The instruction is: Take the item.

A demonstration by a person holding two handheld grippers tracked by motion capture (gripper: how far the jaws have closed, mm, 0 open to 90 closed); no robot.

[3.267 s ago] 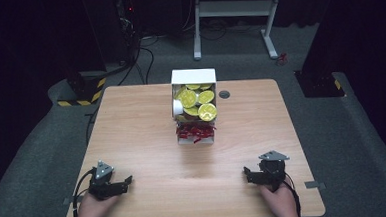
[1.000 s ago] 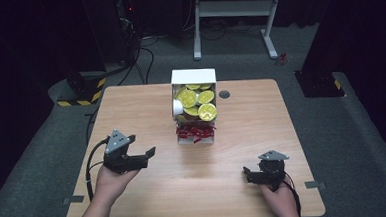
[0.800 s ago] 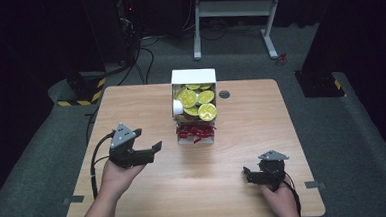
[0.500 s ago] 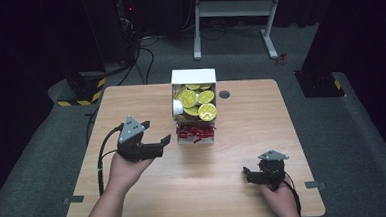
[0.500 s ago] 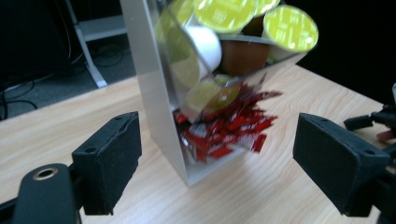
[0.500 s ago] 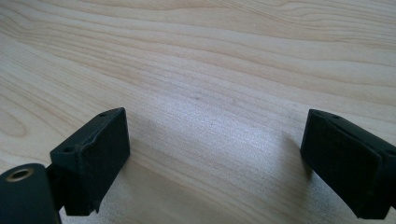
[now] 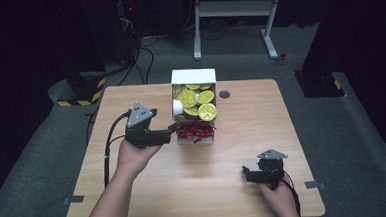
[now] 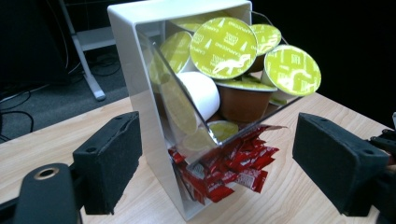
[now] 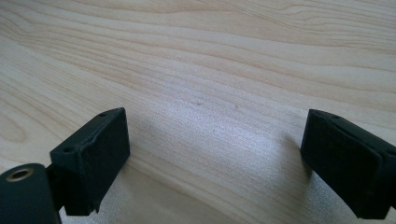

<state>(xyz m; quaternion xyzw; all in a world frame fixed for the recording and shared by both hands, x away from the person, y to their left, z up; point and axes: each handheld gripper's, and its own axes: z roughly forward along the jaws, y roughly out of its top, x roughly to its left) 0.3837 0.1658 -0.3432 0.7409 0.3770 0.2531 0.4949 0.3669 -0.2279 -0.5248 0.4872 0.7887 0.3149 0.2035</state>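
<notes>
Room: dark floor and black equipment are seen beyond the dispenser; a white stand frame stands farther behind it.
Surface: a light wooden table carries the dispenser at the middle of its far edge; a small dark round mark lies just right of the dispenser.
Dispenser: a white upright box with a clear sloped front, upright, its back at the table's far edge.
Contents: green-lidded capsules are piled in the upper bin; red sachets spill from the lower opening at the dispenser's front.
Left gripper: held just left of the dispenser's front, jaws released and parted wide, nothing between the pads; in the left gripper view the box wall and the sachets lie between the jaws farther off.
Right gripper: rested on the table well in front and to the right of the dispenser, jaws spread, empty.
Handling: capsules are judged light, rigid-walled, with thin foil lids easily dented; a hold across the cup wall is advised. Sachets are judged soft, slippery and thin; a pinch at a free end is advised.
Edges: the clear front panel's rim and the white side wall are judged likely to catch a jaw.
Open room: bare tabletop lies in front of and to both sides of the dispenser.
</notes>
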